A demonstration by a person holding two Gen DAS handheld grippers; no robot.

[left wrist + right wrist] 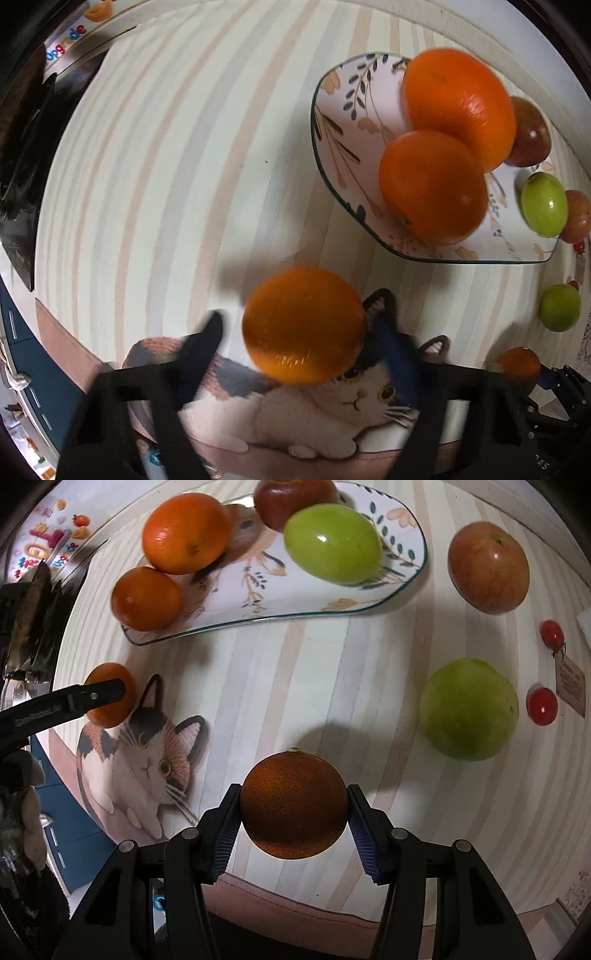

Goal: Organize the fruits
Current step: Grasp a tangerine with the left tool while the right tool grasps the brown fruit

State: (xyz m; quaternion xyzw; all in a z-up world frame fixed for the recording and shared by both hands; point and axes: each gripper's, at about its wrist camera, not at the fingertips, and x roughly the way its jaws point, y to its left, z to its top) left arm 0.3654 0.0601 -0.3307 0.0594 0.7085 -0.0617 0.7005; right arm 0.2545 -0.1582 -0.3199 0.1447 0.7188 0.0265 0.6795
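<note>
In the left wrist view an orange lies on the striped cloth between the fingers of my left gripper. The right finger touches it, while a strip of cloth shows beside the left finger, so the jaws stand open around it. My right gripper is shut on a darker orange, both pads against its sides. The leaf-patterned plate holds two oranges, a dark red fruit and a green fruit.
Off the plate lie a reddish fruit, a big green fruit and two cherry tomatoes. A cat picture marks the cloth near the front edge. Dark clutter stands at the left.
</note>
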